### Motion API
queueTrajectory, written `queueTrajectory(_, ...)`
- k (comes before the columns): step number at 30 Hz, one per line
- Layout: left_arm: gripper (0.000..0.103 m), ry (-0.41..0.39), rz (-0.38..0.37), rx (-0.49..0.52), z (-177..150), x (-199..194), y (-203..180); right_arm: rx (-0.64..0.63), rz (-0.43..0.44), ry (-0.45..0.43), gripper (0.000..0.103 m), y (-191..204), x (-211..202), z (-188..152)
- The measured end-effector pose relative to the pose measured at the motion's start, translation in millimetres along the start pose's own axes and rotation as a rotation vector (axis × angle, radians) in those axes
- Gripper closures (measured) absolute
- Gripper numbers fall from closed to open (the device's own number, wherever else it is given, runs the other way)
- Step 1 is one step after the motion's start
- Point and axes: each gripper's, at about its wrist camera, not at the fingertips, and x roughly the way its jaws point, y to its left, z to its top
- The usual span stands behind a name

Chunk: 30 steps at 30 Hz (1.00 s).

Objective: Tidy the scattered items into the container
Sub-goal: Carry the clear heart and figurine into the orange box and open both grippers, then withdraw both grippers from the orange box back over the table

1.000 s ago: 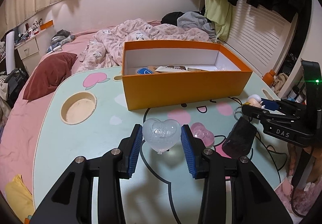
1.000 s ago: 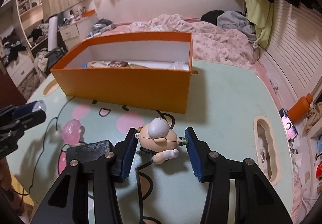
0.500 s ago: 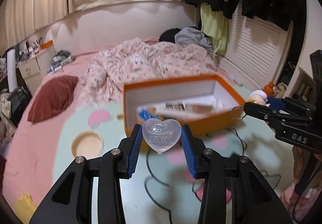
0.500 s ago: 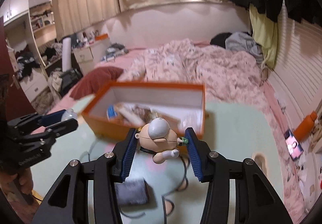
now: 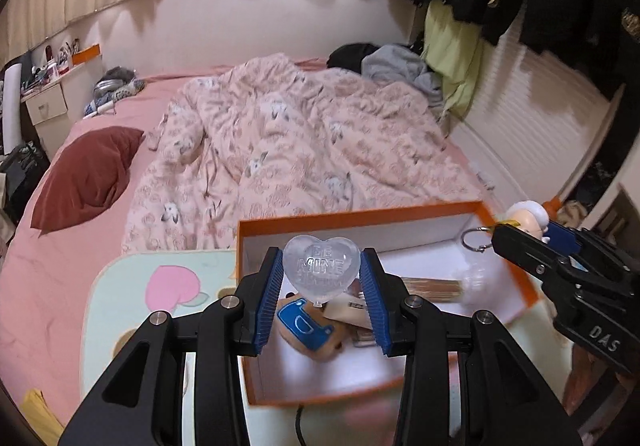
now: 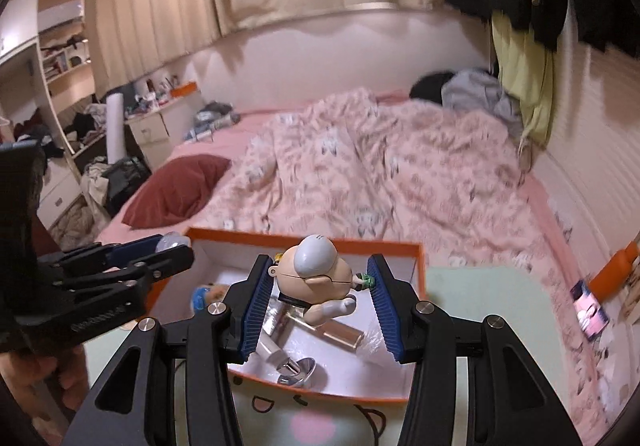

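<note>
Now that both lifts have carried over the orange cardboard box (image 5: 500, 270), my left gripper (image 5: 320, 282) clamps the clear plastic heart (image 5: 320, 268) at frame centre, my right gripper (image 6: 318, 292) the bald cartoon figurine (image 6: 316, 272) — release comes next.

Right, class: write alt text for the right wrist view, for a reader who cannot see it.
The right gripper holds a small bald figurine between its blue pads, above an open orange box with small items in it. The left gripper enters from the left with a clear object. An unmade pink bed lies behind.
</note>
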Motion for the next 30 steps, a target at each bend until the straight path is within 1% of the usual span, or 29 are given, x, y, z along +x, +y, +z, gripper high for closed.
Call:
queueTrajectory(2,0.062,0.017,0.008,0.024,-3.3,6.4,-3.8,-0.001,-0.014,0.032,0.055,-2.8,11.9,-3.8)
queueTrajectory(5,0.062,0.031,-0.005,0.038,-7.5,10.3,-8.6,-0.021,-0.034,0.064,0.055,-2.1,22.1,-8.2)
queueTrajectory(10,0.062,0.081,-0.004,0.038,-14.5,24.1,-7.8,-0.031,-0.043,0.090,0.055,-2.8,31.0,-14.7)
queueTrajectory(14,0.062,0.098,-0.005,0.033,-18.0,27.7,-5.1,-0.037,-0.043,0.104,0.055,-3.5,34.3,-18.2)
queueTrajectory(19,0.062,0.102,-0.020,0.024,-18.2,28.9,-3.7,-0.028,-0.039,0.091,0.055,-3.3,33.5,-17.5)
queueTrajectory(20,0.062,0.101,-0.017,0.024,-18.4,28.9,-3.9,-0.019,-0.037,0.089,0.054,-4.6,33.3,-16.9)
queueTrajectory(21,0.061,0.099,-0.016,0.021,-18.6,28.6,-3.8,-0.011,-0.034,0.088,0.048,-5.0,33.0,-16.4)
queueTrajectory(22,0.058,0.098,-0.019,0.016,-18.6,27.7,-3.4,0.000,-0.029,0.088,0.047,-6.4,32.8,-16.1)
queueTrajectory(24,0.056,0.098,-0.035,0.009,-18.1,26.5,-3.3,0.013,-0.020,0.093,0.047,-8.1,32.5,-14.9)
queueTrajectory(26,0.055,0.100,-0.046,0.004,-17.7,25.8,-2.9,0.016,-0.020,0.085,0.047,-9.1,30.5,-14.1)
queueTrajectory(30,0.055,0.102,-0.033,0.013,-17.5,23.9,-2.9,0.026,-0.005,0.070,0.047,-9.6,24.6,-12.6)
